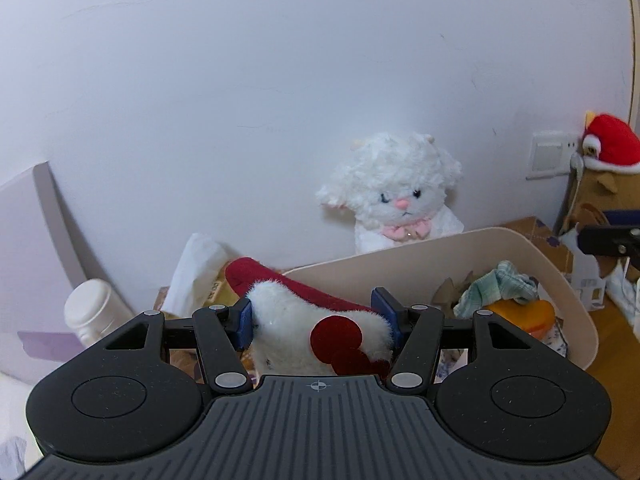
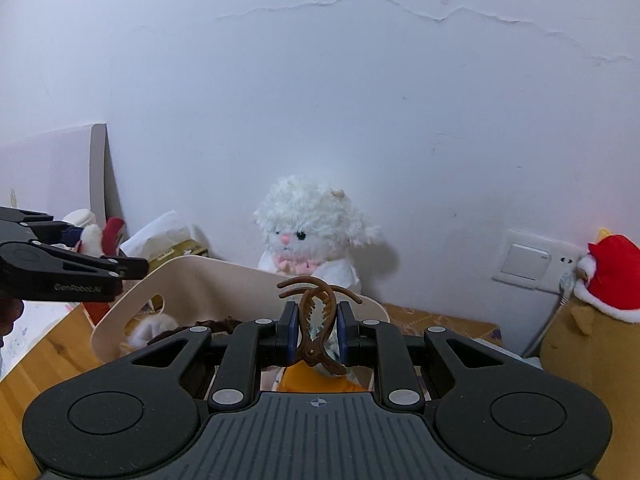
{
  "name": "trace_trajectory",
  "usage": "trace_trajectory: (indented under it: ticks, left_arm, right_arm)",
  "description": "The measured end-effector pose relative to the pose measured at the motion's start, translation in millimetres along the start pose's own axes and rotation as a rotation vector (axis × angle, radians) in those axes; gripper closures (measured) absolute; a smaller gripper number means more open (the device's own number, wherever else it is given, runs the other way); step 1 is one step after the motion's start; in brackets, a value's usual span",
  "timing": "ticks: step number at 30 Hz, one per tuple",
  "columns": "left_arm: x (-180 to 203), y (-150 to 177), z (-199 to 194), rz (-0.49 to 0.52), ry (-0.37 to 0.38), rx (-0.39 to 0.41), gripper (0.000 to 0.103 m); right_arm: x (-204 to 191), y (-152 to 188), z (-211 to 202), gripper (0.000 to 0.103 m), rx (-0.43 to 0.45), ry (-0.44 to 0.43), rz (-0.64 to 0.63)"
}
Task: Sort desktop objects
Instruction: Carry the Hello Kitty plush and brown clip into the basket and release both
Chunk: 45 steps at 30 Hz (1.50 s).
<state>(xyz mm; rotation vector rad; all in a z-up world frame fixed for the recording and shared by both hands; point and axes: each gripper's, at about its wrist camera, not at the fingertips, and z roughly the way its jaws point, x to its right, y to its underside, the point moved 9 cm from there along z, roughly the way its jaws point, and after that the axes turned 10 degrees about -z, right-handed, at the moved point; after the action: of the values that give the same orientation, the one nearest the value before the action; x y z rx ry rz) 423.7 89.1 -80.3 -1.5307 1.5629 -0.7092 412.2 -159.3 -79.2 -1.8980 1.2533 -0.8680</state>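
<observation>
Left gripper [image 1: 320, 316]: blue pads pinch a fluffy white-and-red plush toy with dark red felt discs [image 1: 316, 332], held just short of the near wall of the cream oval plastic bin [image 1: 576, 320]. Right gripper [image 2: 318, 330]: jaws pressed onto a brown plastic claw hair clip [image 2: 316, 320], teeth pointing up, above that bin [image 2: 120, 320]. Beyond both, a white fluffy lamb plush [image 2: 312, 232] sits against the wall.
</observation>
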Motion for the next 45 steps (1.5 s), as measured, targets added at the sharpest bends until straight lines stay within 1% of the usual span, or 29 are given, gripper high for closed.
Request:
trace_trajectory:
  ticks: [3,8,12,17,24,26,27,28,30,32,34,35,36,38,42,44,45]
  left_arm:
    - [11.5,1.8,14.3,0.041,0.013,-0.016,0.043]
    - [22.1,10.7,34.3,0.071,0.021,-0.058,0.043]
    - [26.8,21.1,52.9,0.075,0.022,-0.113,0.043]
    - [29.0,33.2,66.5,0.081,0.026,-0.163,0.043]
    - [30.0,46.8,77.1,0.077,0.026,-0.225,0.043]
    - [29.1,47.1,77.0,0.066,0.018,-0.223,0.042]
    - [28.4,46.6,76.9,0.057,0.016,-0.222,0.041]
    - [27.8,46.6,76.9,0.048,0.015,-0.228,0.041]
    - [28.9,47.5,76.7,0.048,0.018,-0.246,0.037]
    - [31.4,48.8,75.2,0.061,0.025,-0.259,0.032]
    - [33.4,50.1,71.9,0.074,0.027,-0.256,0.027]
    - [34.0,50.4,70.5,0.076,0.028,-0.253,0.026]
    - [34.7,50.7,68.6,0.073,0.032,-0.251,0.026]
    - [36.1,52.1,66.2,0.071,0.041,-0.261,0.024]
    - [36.9,55.4,61.0,0.086,0.046,-0.273,0.024]
    - [36.0,55.7,56.4,0.080,0.051,-0.273,0.024]
    - [35.8,55.5,54.2,0.078,0.055,-0.273,0.024]
  right_arm:
    - [0.2,-0.5,15.3,0.085,-0.011,-0.014,0.009]
    - [-6.2,4.2,42.6,0.085,-0.047,-0.042,-0.008]
    - [-11.7,12.1,62.8,0.085,-0.081,-0.063,-0.026]
    - [-17.3,22.9,82.2,0.085,-0.126,-0.091,-0.032]
    - [-22.1,33.0,96.0,0.085,-0.182,-0.123,-0.045]
    - [-22.0,33.5,96.7,0.085,-0.184,-0.129,-0.039]
    - [-22.4,33.5,96.7,0.081,-0.186,-0.133,-0.040]
    - [-22.7,33.8,96.7,0.071,-0.187,-0.134,-0.040]
    - [-22.6,33.4,95.8,0.062,-0.181,-0.132,-0.032]
    - [-23.1,32.9,94.0,0.058,-0.178,-0.134,-0.026]
    - [-23.3,32.4,92.6,0.048,-0.180,-0.125,-0.028]
    - [-22.9,32.7,91.8,0.038,-0.183,-0.116,-0.027]
    - [-22.3,33.0,90.9,0.034,-0.184,-0.109,-0.024]
    - [-20.9,33.6,88.6,0.032,-0.188,-0.105,-0.014]
    - [-14.9,36.3,83.5,0.016,-0.207,-0.080,0.021]
    - [-12.8,36.8,79.0,0.014,-0.210,-0.075,0.043]
    - [-12.4,36.8,76.9,0.010,-0.213,-0.070,0.049]
